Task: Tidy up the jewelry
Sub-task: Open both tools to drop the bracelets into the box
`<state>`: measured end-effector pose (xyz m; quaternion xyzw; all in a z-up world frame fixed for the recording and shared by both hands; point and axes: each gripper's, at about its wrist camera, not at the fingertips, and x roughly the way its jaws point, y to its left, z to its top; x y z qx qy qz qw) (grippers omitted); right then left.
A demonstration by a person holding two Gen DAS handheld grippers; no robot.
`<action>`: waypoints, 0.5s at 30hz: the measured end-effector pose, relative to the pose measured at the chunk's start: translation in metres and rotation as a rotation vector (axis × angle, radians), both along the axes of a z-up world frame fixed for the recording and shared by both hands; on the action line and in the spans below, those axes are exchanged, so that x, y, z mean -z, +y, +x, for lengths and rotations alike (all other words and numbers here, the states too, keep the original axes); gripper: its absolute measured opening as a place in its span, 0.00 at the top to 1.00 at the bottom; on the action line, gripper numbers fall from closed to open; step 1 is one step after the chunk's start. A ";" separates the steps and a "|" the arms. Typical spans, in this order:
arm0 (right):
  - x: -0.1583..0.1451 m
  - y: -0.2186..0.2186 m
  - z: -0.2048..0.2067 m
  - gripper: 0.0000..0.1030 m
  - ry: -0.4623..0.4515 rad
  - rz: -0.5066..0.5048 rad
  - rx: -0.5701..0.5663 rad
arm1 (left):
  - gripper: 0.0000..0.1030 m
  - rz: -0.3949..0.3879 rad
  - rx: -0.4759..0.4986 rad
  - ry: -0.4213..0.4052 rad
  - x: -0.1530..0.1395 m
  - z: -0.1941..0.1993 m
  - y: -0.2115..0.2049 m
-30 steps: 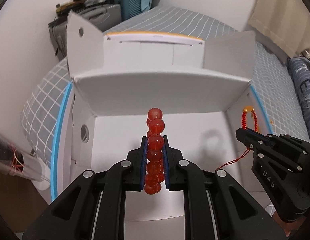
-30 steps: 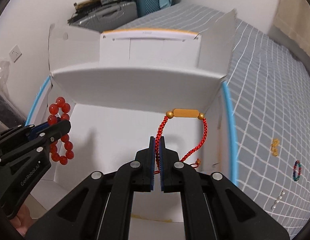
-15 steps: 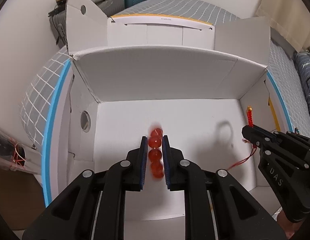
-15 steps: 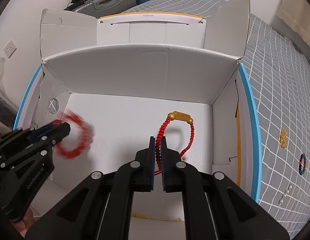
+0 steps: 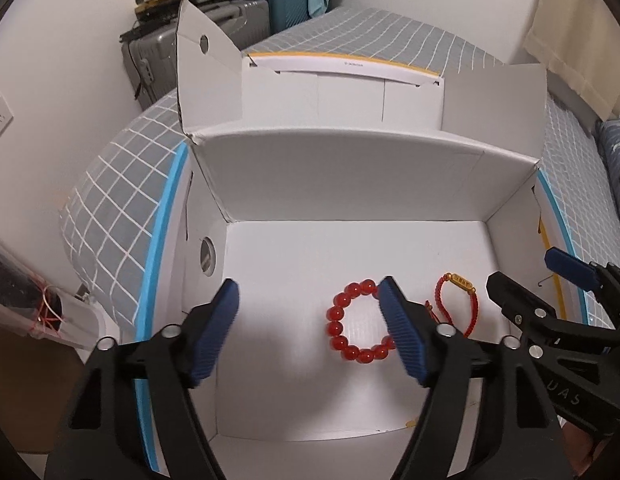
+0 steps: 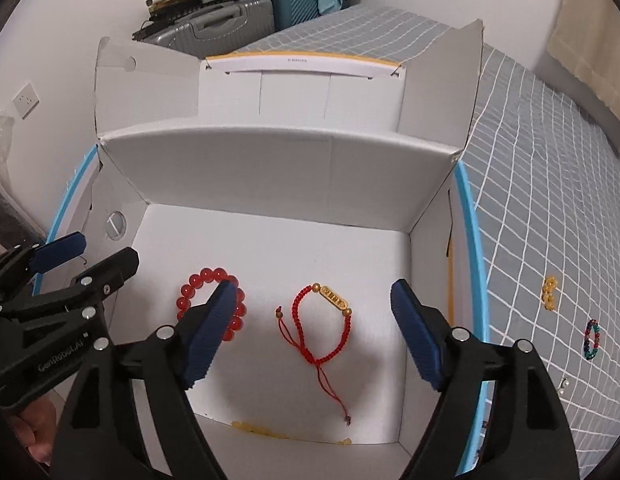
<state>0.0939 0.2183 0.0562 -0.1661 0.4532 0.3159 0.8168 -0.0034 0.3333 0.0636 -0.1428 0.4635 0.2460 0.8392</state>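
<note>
A red bead bracelet [image 5: 352, 323] lies flat on the floor of the open white cardboard box [image 5: 350, 176]; it also shows in the right wrist view [image 6: 201, 284]. A red cord bracelet with a gold bar [image 6: 330, 320] lies to its right on the box floor, also seen in the left wrist view [image 5: 460, 294]. My left gripper [image 5: 310, 328] is open and empty above the box floor. My right gripper [image 6: 314, 332] is open and empty above the cord bracelet.
The box [image 6: 269, 168] stands on a grey grid-patterned bed cover [image 6: 550, 160] with its flaps raised. Several small pieces lie on the cover at the right: a yellow one [image 6: 548, 288], a multicoloured bead ring [image 6: 591, 339], pearls [image 6: 562, 385]. Suitcases [image 6: 237, 12] stand behind.
Both grippers opened and let go: the red bead bracelet and the red cord bracelet dropped from the fingers onto the box floor. Both grippers have drawn back a little.
</note>
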 end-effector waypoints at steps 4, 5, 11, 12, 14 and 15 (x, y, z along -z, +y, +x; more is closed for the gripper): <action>-0.007 -0.005 -0.002 0.15 -0.026 0.011 0.001 | 0.20 0.022 -0.007 -0.015 -0.006 -0.004 -0.004; -0.009 -0.007 -0.002 0.13 -0.036 0.012 0.007 | 0.18 0.032 -0.009 -0.021 -0.007 -0.005 -0.005; -0.019 -0.020 -0.003 0.07 -0.075 0.023 0.017 | 0.08 0.054 -0.012 -0.054 -0.016 -0.011 -0.008; -0.020 -0.022 -0.003 0.07 -0.080 0.022 0.020 | 0.07 0.057 -0.011 -0.057 -0.017 -0.011 -0.010; -0.023 -0.027 -0.004 0.07 -0.098 0.023 0.027 | 0.06 0.064 -0.011 -0.062 -0.020 -0.012 -0.013; -0.025 -0.029 -0.004 0.07 -0.114 0.022 0.029 | 0.06 0.075 -0.007 -0.063 -0.022 -0.012 -0.017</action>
